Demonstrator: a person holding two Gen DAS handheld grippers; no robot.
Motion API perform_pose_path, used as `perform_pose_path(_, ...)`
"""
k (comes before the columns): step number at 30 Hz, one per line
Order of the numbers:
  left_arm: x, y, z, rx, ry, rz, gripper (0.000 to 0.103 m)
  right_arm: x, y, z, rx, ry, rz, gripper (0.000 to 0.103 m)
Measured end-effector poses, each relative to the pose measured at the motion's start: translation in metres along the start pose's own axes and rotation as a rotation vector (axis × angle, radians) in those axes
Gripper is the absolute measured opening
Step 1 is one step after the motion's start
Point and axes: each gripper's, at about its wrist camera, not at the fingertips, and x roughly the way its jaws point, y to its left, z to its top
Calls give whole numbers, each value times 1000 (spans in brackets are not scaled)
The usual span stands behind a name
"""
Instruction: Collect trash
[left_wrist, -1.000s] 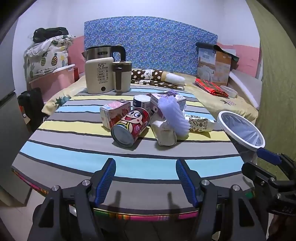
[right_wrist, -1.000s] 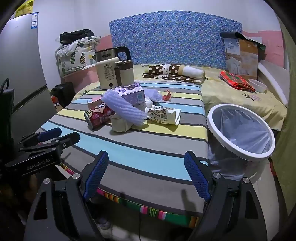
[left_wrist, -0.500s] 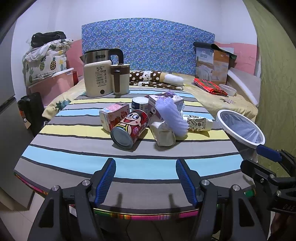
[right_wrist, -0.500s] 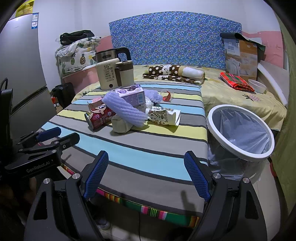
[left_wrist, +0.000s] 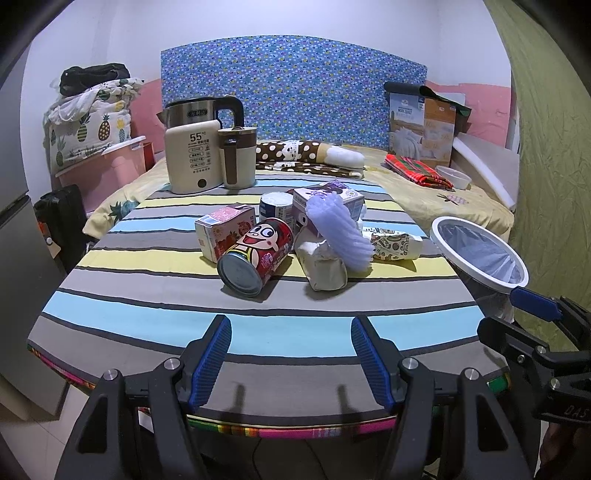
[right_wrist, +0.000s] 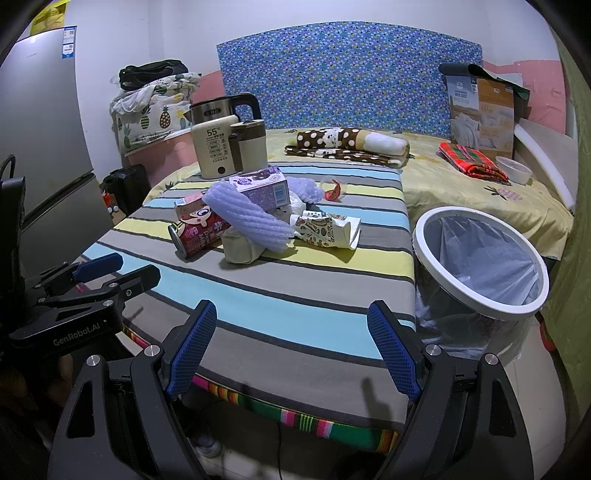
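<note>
While both my left gripper (left_wrist: 290, 354) and right gripper (right_wrist: 293, 347) gape empty at lower centre, the red cartoon-face tin can (left_wrist: 256, 256) lies mid-frame, the white-rimmed lined bin (right_wrist: 480, 264) at right

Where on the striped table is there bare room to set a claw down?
The near stripes between the table's front edge and the red can are bare, as is the left side. The middle is crowded: can, cartons and foam sleeve touch. Kettle fills the far-left corner.

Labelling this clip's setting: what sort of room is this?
Likely a bedroom doubling as a living space: a bed with a floral headboard, folded bedding, a kettle.
</note>
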Motion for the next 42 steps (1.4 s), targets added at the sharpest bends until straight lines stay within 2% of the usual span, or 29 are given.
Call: perform_pose_path(42, 2, -4, 1, 12, 7, -13, 67, 1, 1, 0, -2, 1, 6, 85)
